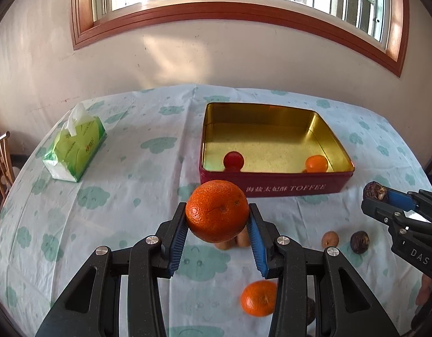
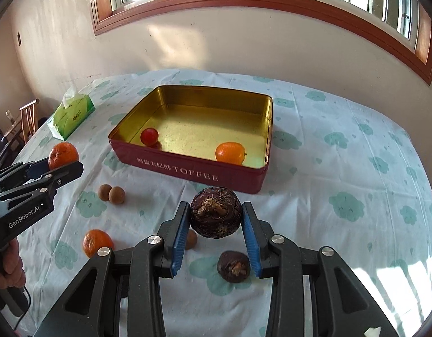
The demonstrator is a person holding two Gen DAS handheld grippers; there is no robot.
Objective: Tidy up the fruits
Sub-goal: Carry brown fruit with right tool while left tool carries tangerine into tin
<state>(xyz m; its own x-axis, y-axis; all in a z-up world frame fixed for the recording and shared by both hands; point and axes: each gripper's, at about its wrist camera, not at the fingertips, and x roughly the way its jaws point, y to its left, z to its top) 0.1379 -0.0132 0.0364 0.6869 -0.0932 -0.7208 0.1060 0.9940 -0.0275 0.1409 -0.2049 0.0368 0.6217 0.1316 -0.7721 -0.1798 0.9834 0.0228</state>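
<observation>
While the left gripper [image 1: 218, 219] pinches a round orange mandarin [image 1: 217, 211] between its fingers, the right gripper [image 2: 216, 219] pinches a dark brown knobbly fruit [image 2: 216, 212] (both above the bench [image 2: 328, 168]).

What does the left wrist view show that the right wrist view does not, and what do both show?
Only left wrist view: the mandarin seen close, clamped in the left claw.
Only right wrist view: the water chestnut seen close in the right claw, and a hand.
Both: the toffee tin holding a cherry tomato and an orange fruit, and the tissue pack.
</observation>
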